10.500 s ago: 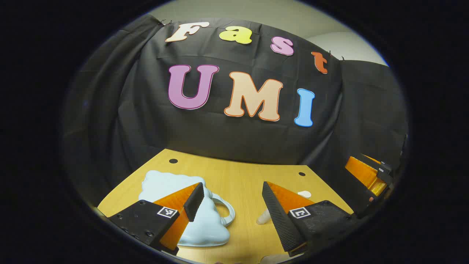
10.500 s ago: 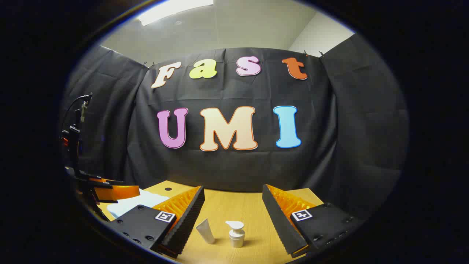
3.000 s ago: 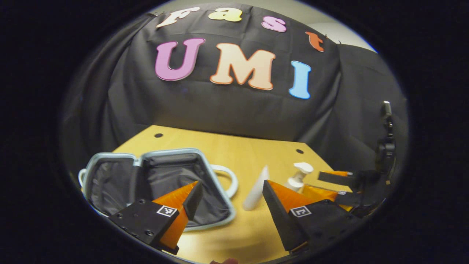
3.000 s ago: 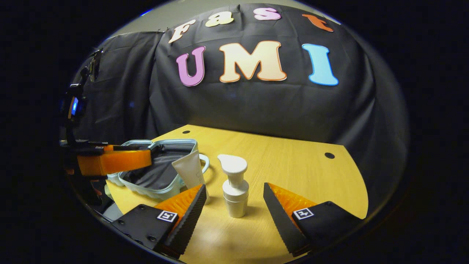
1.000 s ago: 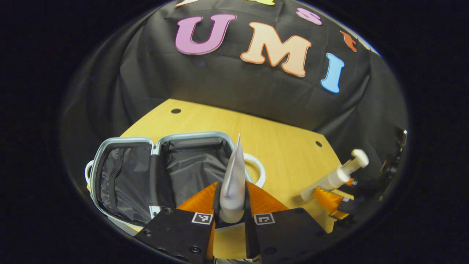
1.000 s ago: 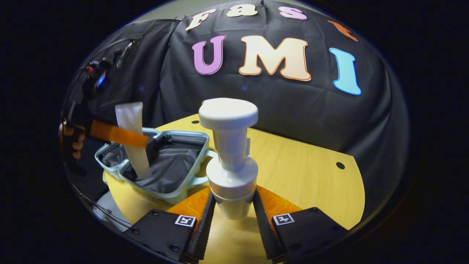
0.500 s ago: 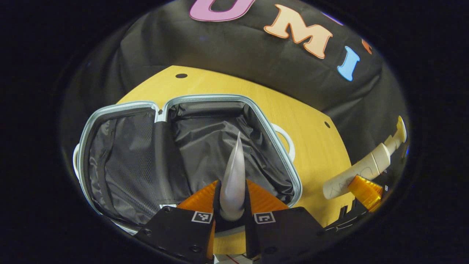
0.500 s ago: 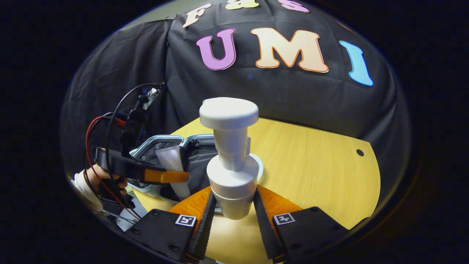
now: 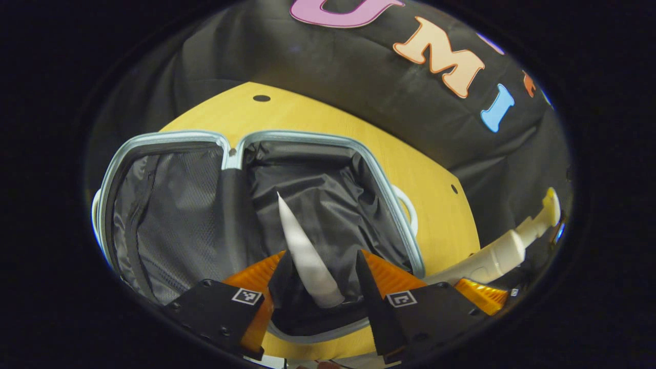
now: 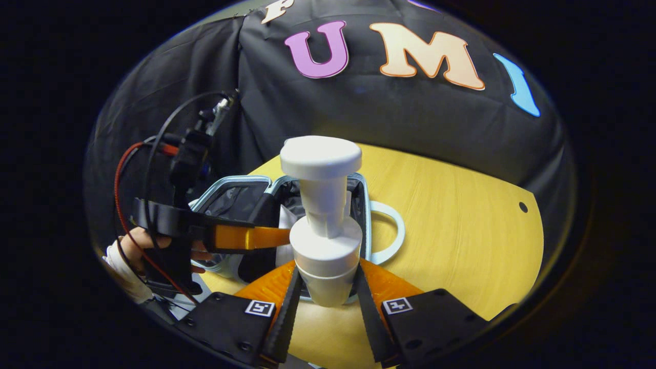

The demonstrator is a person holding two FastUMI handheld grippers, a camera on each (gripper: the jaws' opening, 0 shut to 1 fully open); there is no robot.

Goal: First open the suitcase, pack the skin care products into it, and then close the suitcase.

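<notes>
On the desk (image 10: pixel 461 225): suitcase (image 9: pixel 169 220) lying open; tube (image 9: pixel 305 253) loose between parted left gripper (image 9: pixel 320 271) fingers; right gripper (image 10: pixel 324 297) clamped on pump bottle (image 10: pixel 323 241).

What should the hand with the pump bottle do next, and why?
Probably carry the pump bottle a little further over the open suitcase and lower it in. The right gripper is shut on the bottle, which hangs just in front of the suitcase's rim. The left gripper has its fingers apart, with the tube leaning in the right half, so keeping clear of it seems wise.
</notes>
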